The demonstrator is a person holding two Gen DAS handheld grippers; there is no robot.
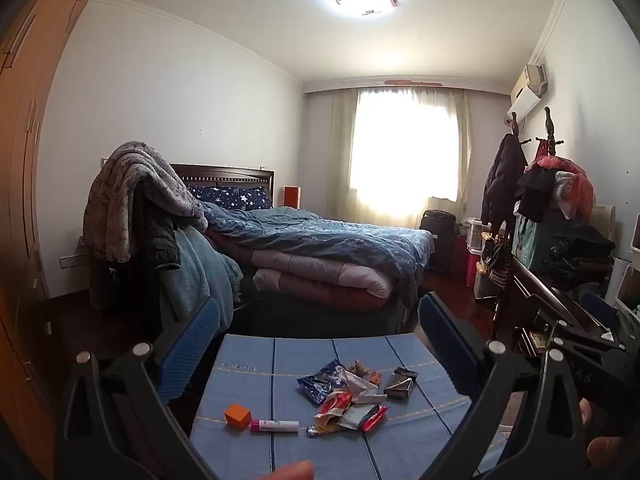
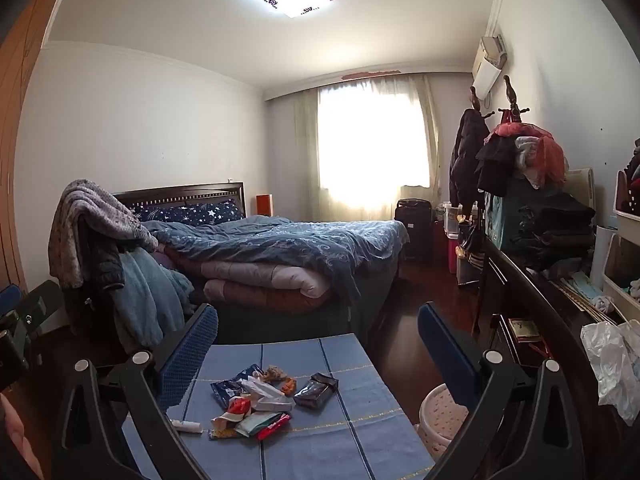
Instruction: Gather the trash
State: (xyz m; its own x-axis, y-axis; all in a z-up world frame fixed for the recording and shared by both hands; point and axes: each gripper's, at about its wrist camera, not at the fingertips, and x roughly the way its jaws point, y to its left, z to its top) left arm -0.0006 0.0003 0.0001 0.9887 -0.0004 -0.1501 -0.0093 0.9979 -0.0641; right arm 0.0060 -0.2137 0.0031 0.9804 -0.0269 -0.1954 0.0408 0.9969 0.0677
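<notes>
Trash, a heap of crumpled foil and plastic wrappers (image 1: 348,398), lies on the blue striped tablecloth (image 1: 420,428) between the left gripper (image 1: 320,344)'s wide-open, empty fingers. Right view: right gripper (image 2: 318,344) equally spread, wrappers nearer its left finger (image 2: 188,354).

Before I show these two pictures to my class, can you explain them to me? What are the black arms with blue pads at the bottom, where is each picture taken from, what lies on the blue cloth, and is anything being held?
Each picture comes from a wide-angle camera riding on a hand-held gripper that a person carries, one in each hand.

The left hand-held gripper and the right hand-held gripper both stand open and hold nothing.

Both look across a small table under a blue cloth toward a bed.

On the cloth lies a heap of wrappers, a dark foil packet, a small tube and an orange block.

A pale perforated basket stands beside the table, seen only from the right.
</notes>
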